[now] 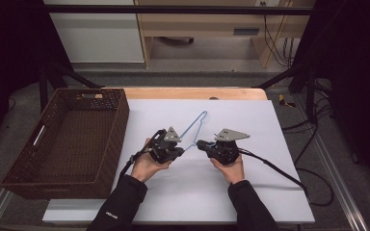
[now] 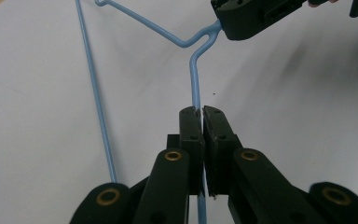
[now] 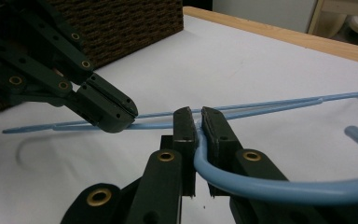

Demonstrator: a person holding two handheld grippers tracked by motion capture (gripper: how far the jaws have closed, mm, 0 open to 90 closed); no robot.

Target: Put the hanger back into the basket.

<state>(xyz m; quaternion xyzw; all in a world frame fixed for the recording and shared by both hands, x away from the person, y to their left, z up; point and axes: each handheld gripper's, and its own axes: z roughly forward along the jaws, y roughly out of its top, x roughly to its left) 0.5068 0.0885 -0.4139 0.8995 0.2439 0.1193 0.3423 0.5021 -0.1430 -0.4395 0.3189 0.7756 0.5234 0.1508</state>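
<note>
Step in hand, by the look of it: lifting the blue wire hanger point(image 1: 194, 129) off the white table point(image 1: 270, 192), gripped at two spots just right of the wicker basket point(image 1: 67, 139). Left gripper point(image 2: 202, 110) pressed tight on one thin wire of the hanger, jaws all but closed, wire running straight out between them. Right gripper point(image 3: 195, 112) pinching the curved hook end of the same hanger, jaws nearly together around the bend. Hanger held low over the table, to the right of the basket, long tip pointing away from the person; whether touching the surface or just clear of it, hard to tell.

Next move probably calls for raising both hands together and swinging left toward the basket, keeping the wire from twisting or slipping.

Hard to make out: much of the hanger's frame behind the grippers in the high view. Basket interior dark.
</note>
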